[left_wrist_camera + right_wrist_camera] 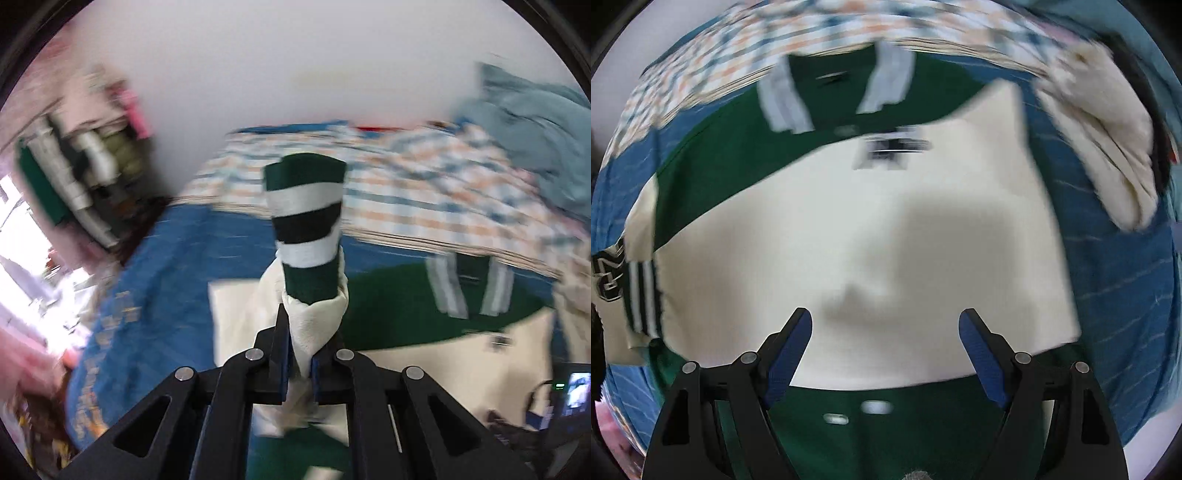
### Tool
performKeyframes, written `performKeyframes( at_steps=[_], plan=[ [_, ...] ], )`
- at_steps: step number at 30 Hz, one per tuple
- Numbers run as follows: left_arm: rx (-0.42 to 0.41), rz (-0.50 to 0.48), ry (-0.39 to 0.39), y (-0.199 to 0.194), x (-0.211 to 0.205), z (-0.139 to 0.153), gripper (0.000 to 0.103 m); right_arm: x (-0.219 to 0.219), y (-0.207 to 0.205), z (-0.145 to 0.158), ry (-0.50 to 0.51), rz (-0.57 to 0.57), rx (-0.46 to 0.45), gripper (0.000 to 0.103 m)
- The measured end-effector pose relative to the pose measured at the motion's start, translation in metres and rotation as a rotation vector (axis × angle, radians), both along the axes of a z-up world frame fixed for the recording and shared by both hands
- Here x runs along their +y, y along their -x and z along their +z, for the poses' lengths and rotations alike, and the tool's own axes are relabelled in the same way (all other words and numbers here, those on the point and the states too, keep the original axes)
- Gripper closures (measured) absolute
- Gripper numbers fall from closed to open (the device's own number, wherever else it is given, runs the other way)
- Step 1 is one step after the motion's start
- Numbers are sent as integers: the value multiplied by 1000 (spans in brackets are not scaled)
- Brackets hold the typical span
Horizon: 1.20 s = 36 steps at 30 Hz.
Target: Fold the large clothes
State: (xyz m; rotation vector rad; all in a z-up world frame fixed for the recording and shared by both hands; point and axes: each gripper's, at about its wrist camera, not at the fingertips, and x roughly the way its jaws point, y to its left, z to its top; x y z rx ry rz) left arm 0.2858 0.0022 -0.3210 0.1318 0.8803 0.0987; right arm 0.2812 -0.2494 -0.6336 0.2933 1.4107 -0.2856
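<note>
Left gripper point(300, 354) was clamped on a cream sleeve point(314, 317) of the varsity jacket point(864, 236), its two fingers pressed against the bunched fabric from either side. Beyond the fingertips the sleeve ended in a green-and-white striped cuff point(306, 218), which stood upright and lifted clear of the surface. Right gripper point(885, 332) was spread wide, grasping nothing, its blue-padded fingers point(786, 358) poised over the cream panel of the jacket; contact with the fabric could not be judged. Through the right wrist camera the jacket lay spread flat across the bed, with dark green fabric nearest the camera, the cream panel in the middle and a green yoke with a striped collar point(834, 92) at the far side. A second striped cuff point(642, 299) lay at the left edge of that view, beside a lettered patch. Under the jacket was a blue bedspread point(1115, 280). Farther off lay a checked blanket point(424, 184), touching the jacket's collar, and a teal garment point(535, 122) at the far right. A cream fleece item point(1100, 155) rested on the bedspread to the right. Both views were motion-blurred.
</note>
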Motion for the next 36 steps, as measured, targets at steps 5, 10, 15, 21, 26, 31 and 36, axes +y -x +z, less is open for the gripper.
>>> performKeyframes(
  at_steps=[5,10,15,21,26,31,36],
  plan=[
    [121,-230,63,-7,-144,-42,98,-106,37,-2,-34,-133,-1,20],
    [281,-357,11,2,-253,-125,93,-189,85,-12,-61,-202,15,20],
    [315,-342,-45,14,-278,-150,91,-247,135,-22,-103,-232,36,20],
    [318,-276,49,21,-255,-137,34,-266,165,-12,-245,-220,-25,20],
    [255,-206,52,40,-224,-108,12,-252,165,-1,-292,-186,-23,20],
    [215,-68,-52,82,-152,-94,12,-211,139,18,-306,-78,-44,20],
    [328,91,-286,107,-63,-149,12,-171,107,7,-201,103,27,20]
  ],
)
